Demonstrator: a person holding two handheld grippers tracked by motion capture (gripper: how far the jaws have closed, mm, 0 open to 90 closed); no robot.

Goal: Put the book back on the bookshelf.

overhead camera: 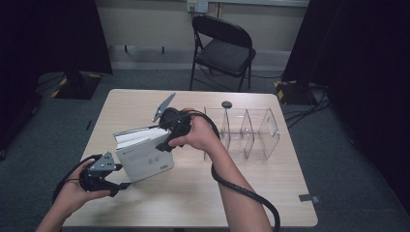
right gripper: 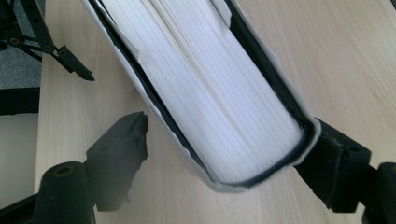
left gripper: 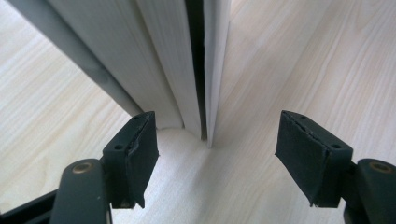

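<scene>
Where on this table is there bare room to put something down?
Bare wood lies along the near edge of the pale wooden table, and at its far left corner. The middle is crowded: thick white book, clear plastic divided organizer.

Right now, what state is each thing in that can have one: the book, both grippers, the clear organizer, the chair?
Book: upright on the table, closed, slightly tilted.
Left gripper: open, book's corner between its jaws, pads apart from it.
Right gripper: open around the book's top; one pad touches the cover.
Clear organizer: upright, compartments empty.
Folding chair: unfolded, unoccupied.
</scene>
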